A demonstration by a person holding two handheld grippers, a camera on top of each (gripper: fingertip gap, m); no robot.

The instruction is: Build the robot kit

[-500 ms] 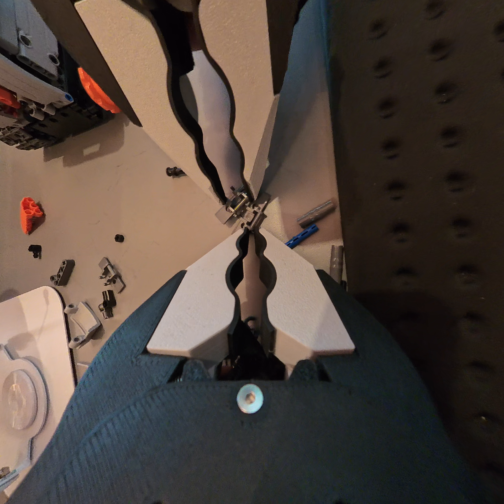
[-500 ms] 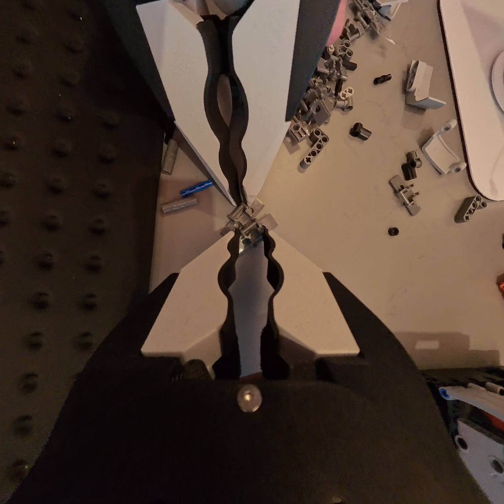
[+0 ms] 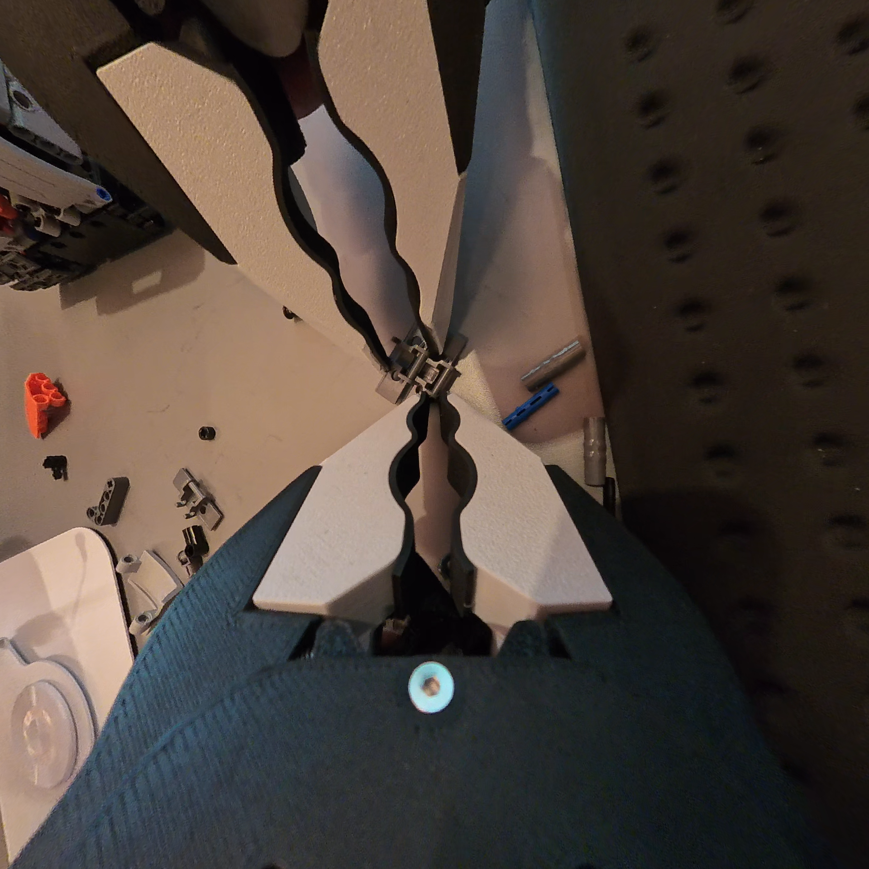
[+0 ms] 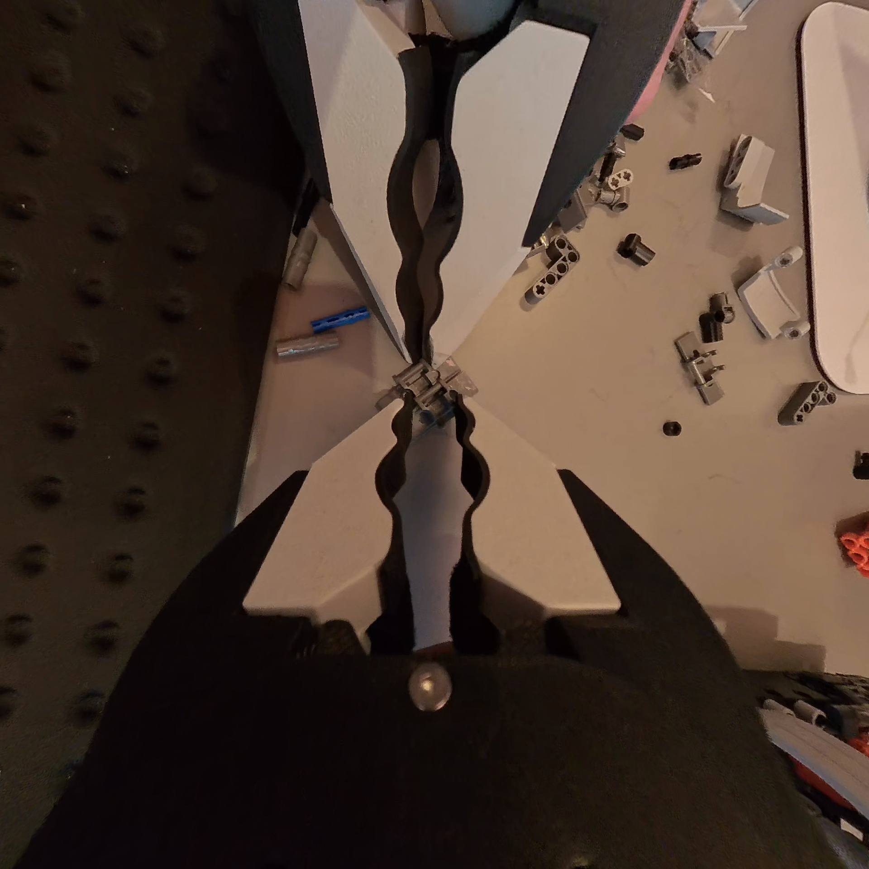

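Grey brick assembly (image 3: 421, 371) (no readable markings) pinched between both tools.

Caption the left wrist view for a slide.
Left tool and right tool meet tip to tip, both shut on a small grey brick assembly above a part-strewn table.

No writing, label, brand, number or sign can be read anywhere in either wrist view
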